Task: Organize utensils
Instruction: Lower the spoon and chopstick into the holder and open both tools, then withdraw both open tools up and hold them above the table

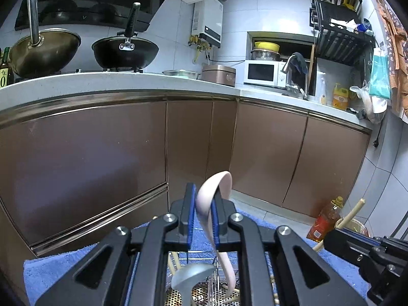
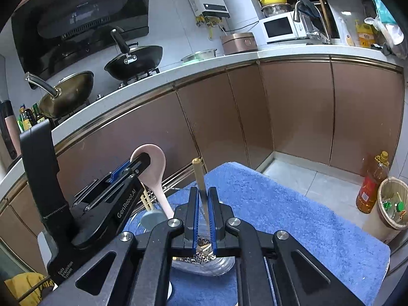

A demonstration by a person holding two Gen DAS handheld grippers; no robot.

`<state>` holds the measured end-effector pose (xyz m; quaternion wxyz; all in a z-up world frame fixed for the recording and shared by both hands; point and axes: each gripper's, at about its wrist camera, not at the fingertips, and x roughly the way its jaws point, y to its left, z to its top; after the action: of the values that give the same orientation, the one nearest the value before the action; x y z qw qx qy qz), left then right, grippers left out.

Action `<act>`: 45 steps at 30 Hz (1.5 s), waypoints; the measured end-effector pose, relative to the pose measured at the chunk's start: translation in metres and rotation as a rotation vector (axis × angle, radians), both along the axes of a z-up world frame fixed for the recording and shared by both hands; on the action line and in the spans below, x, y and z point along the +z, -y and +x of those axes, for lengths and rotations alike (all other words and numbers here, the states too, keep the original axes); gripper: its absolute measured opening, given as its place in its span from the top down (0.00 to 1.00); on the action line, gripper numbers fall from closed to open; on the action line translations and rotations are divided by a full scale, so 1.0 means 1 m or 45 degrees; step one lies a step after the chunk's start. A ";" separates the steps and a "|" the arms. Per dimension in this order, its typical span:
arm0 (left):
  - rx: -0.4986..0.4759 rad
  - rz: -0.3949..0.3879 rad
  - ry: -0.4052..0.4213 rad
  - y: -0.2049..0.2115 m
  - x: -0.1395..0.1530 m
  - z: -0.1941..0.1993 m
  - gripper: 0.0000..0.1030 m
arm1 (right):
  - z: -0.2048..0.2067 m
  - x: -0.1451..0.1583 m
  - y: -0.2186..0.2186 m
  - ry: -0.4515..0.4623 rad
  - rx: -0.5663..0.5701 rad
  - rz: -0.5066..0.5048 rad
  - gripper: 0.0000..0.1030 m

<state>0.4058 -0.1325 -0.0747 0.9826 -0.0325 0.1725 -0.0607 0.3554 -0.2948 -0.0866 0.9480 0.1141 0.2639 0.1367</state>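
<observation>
While the blue towel (image 2: 293,216) spreads over the bench beneath me, my left gripper (image 1: 203,210) holds its fingers (image 1: 190,211) clenched on the pink spoon (image 1: 213,191), bowl up and handle hanging toward the perforated metal holder (image 1: 204,294), where a grey ladle (image 1: 190,278) stands. My right gripper (image 2: 204,211) has its fingers (image 2: 195,214) clamped on a slim metal utensil with a gold tip (image 2: 200,178), upright over the perforated rack's clear tray (image 2: 204,262).
</observation>
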 end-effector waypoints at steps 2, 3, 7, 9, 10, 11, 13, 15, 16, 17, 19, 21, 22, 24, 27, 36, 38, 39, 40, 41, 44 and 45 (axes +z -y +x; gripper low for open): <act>-0.012 -0.017 -0.016 -0.001 -0.002 0.000 0.88 | -0.002 0.001 0.003 -0.001 -0.005 0.013 0.92; -0.021 -0.029 -0.027 -0.003 -0.003 0.000 0.87 | -0.004 0.001 0.005 0.001 -0.008 0.020 0.91; -0.044 -0.048 -0.040 -0.004 -0.006 -0.004 0.82 | -0.011 0.007 0.008 0.015 -0.016 0.031 0.87; -0.059 -0.048 -0.045 -0.004 -0.006 -0.007 0.77 | -0.016 0.010 0.010 0.025 -0.021 0.035 0.85; -0.062 -0.044 -0.049 -0.004 -0.005 -0.009 0.75 | -0.018 0.011 0.010 0.028 -0.022 0.040 0.85; -0.060 -0.040 -0.049 -0.005 -0.005 -0.011 0.74 | -0.022 0.013 0.012 0.033 -0.023 0.048 0.85; -0.061 -0.028 -0.049 -0.007 -0.003 -0.018 0.74 | -0.031 0.017 0.013 0.047 -0.027 0.055 0.84; -0.063 -0.021 -0.050 -0.010 0.000 -0.025 0.74 | -0.040 0.020 0.016 0.059 -0.032 0.063 0.84; -0.061 -0.022 -0.046 -0.012 0.002 -0.030 0.74 | -0.045 0.021 0.019 0.065 -0.036 0.069 0.83; -0.058 -0.022 -0.042 -0.015 0.004 -0.034 0.74 | -0.051 0.022 0.021 0.072 -0.041 0.075 0.82; -0.047 -0.013 -0.020 -0.019 0.010 -0.046 0.74 | -0.063 0.024 0.025 0.084 -0.053 0.081 0.76; -0.039 -0.002 -0.004 -0.022 0.017 -0.057 0.74 | -0.075 0.025 0.027 0.091 -0.068 0.074 0.71; -0.040 0.000 0.005 -0.024 0.021 -0.064 0.74 | -0.078 0.026 0.027 0.092 -0.074 0.071 0.68; -0.041 0.002 0.014 -0.026 0.027 -0.075 0.70 | -0.093 0.026 0.030 0.100 -0.090 0.076 0.62; -0.049 -0.007 0.033 -0.030 0.035 -0.097 0.67 | -0.111 0.028 0.033 0.108 -0.115 0.076 0.55; -0.104 0.014 0.079 -0.034 0.048 -0.173 0.66 | -0.180 0.034 0.038 0.190 -0.214 0.077 0.27; -0.097 0.049 0.091 -0.032 0.050 -0.191 0.66 | -0.192 0.036 0.037 0.208 -0.223 0.074 0.25; -0.100 0.056 0.095 -0.032 0.051 -0.197 0.66 | -0.198 0.037 0.035 0.216 -0.227 0.070 0.23; -0.109 0.057 0.094 -0.032 0.051 -0.205 0.66 | -0.204 0.037 0.034 0.223 -0.230 0.067 0.20; -0.114 0.057 0.093 -0.031 0.051 -0.210 0.64 | -0.209 0.038 0.033 0.227 -0.229 0.066 0.19; -0.119 0.052 0.090 -0.032 0.053 -0.229 0.62 | -0.220 0.039 0.029 0.235 -0.229 0.066 0.17; -0.109 0.059 0.085 -0.033 0.054 -0.235 0.59 | -0.225 0.039 0.029 0.238 -0.229 0.065 0.16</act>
<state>0.1706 -0.0997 -0.0212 0.9848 -0.0002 0.1421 -0.0998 0.1307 -0.3235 -0.0472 0.9736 0.1484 0.1595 0.0678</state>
